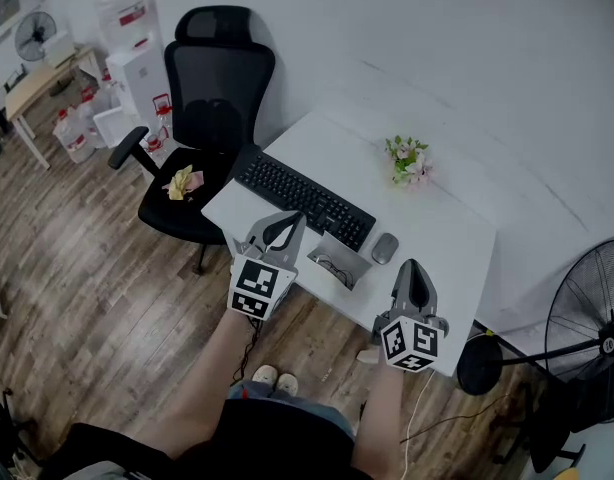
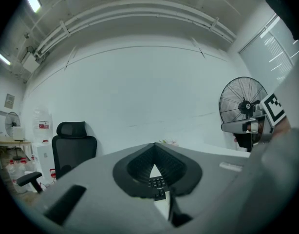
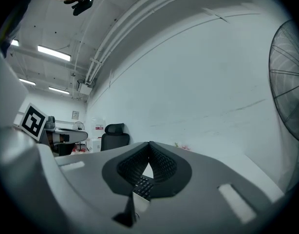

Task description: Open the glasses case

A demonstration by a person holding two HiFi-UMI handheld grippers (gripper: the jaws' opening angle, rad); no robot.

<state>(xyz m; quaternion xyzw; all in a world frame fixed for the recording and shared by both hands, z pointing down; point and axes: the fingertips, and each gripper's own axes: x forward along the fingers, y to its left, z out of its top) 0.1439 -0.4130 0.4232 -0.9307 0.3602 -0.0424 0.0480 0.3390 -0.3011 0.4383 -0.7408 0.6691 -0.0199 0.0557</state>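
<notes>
The glasses case (image 1: 339,262) is a grey box near the front edge of the white desk (image 1: 457,243). It lies open, with dark-framed glasses inside. My left gripper (image 1: 290,220) hovers level just left of the case, jaws shut with nothing between them. My right gripper (image 1: 412,268) hangs level to the right of the case, apart from it, also shut and empty. In the left gripper view the left gripper's (image 2: 154,146) jaws meet at their tips. The right gripper view shows the right gripper's (image 3: 149,143) jaws the same way.
A black keyboard (image 1: 305,200) lies behind the case, with a grey mouse (image 1: 384,249) at its right end. A small flower pot (image 1: 408,160) stands further back. A black office chair (image 1: 205,118) is left of the desk and a floor fan (image 1: 585,323) to the right.
</notes>
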